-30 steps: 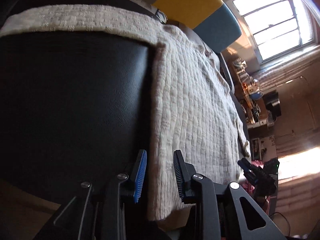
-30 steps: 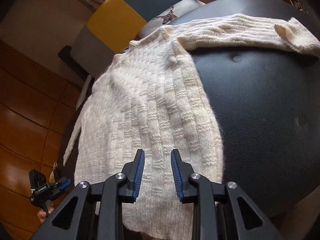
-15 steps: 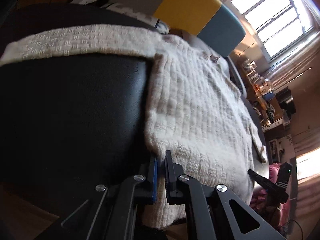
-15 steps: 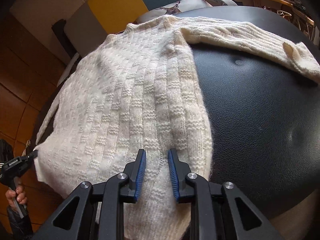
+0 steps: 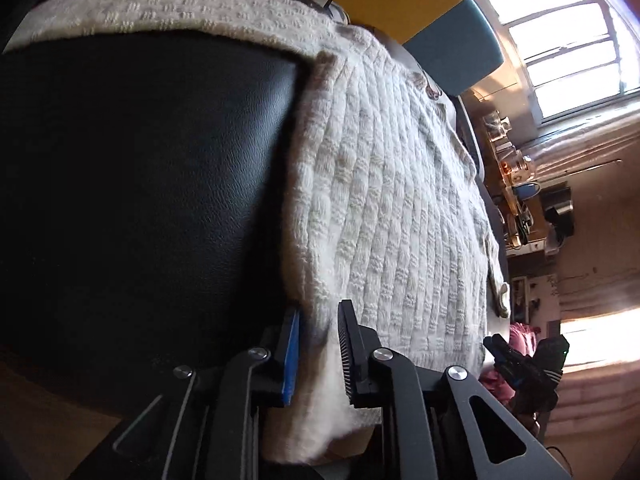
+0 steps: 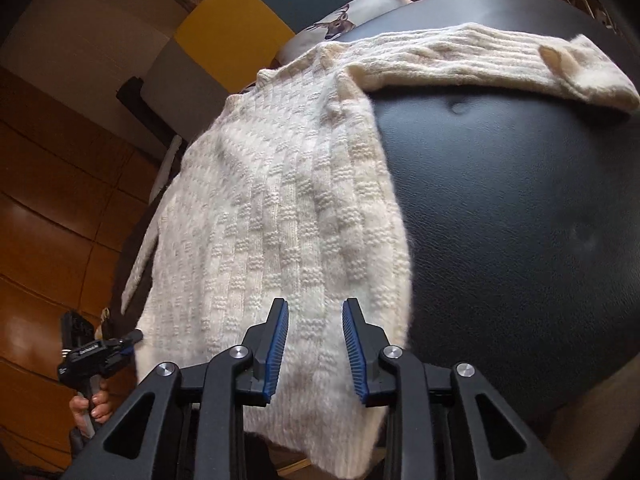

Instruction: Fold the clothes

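Note:
A cream knitted sweater (image 5: 392, 208) (image 6: 280, 224) lies spread flat on a black leather surface (image 5: 140, 168) (image 6: 520, 220), its hem hanging over the near edge. One sleeve (image 5: 160, 8) stretches out sideways in the left wrist view, the other sleeve (image 6: 480, 64) in the right wrist view. My left gripper (image 5: 319, 354) is open at the hem's side corner, with the sweater's edge lying between its fingers. My right gripper (image 6: 315, 354) is open over the hem near the opposite side edge, knit showing between the fingers. Each gripper shows in the other view: left gripper (image 6: 96, 352), right gripper (image 5: 520, 364).
A yellow and teal chair back (image 6: 256, 20) and a deer-print cushion (image 6: 340, 24) stand behind the surface. A bright window (image 5: 560, 40) and cluttered shelves (image 5: 516, 184) are at the right. Wood panelling (image 6: 48, 200) runs along the left. A hand (image 6: 94, 404) holds the left gripper's handle.
The left gripper's fingers pinched nearly shut on the hem corner half a second ago and now stand wider apart. The right gripper's fingers narrowed slightly, then widened again.

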Tool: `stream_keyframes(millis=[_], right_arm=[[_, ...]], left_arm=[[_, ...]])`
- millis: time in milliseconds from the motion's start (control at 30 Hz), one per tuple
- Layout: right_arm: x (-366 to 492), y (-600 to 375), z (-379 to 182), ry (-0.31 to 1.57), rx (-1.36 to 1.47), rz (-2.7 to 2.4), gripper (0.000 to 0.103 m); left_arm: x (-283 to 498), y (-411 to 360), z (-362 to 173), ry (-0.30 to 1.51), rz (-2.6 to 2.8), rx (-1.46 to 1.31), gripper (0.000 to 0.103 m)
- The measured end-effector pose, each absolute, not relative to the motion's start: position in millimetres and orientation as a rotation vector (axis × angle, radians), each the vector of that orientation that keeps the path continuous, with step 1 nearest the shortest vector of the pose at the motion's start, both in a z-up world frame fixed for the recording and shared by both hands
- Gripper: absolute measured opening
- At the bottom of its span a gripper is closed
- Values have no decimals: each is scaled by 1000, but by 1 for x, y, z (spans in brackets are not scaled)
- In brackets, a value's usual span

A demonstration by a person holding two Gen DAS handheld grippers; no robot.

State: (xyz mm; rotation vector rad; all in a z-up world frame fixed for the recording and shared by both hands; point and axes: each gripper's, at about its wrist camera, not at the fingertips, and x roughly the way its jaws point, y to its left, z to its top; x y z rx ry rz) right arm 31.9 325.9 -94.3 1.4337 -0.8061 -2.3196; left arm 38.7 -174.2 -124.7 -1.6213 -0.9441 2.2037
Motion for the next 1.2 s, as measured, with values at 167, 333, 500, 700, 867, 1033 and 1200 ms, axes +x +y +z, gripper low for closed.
stream_keyframes(millis=[167,333,500,700,867,1033,1200], right_arm=[[61,372,-111,-1057,1392,-2236,33],[48,372,-137,-1219,1312,-2046,37],[29,351,-145,-1179,1331,-1971,23],[26,331,-65,-863,1252,-2243,6],[35,326,27,-578,1089,-2449,5],[33,358,-42,-800,1341,-2321,25],[39,373,-99,-950,1409,-2245,27]], left_arm=[[37,-165,-125,-914,2223,-1605,34],[31,-162,-124,-831,2270,-1628,39],[28,-160,-123,-812,2298,-1632,9],[22,-164,-73,-987,2232,-1416,7],[18,-166,-37,-1013,2176,-1330,6],[21,-175,-86,-1019,2171,-1526,6],[26,-193,-114,-1098,2162,-1612,7]])
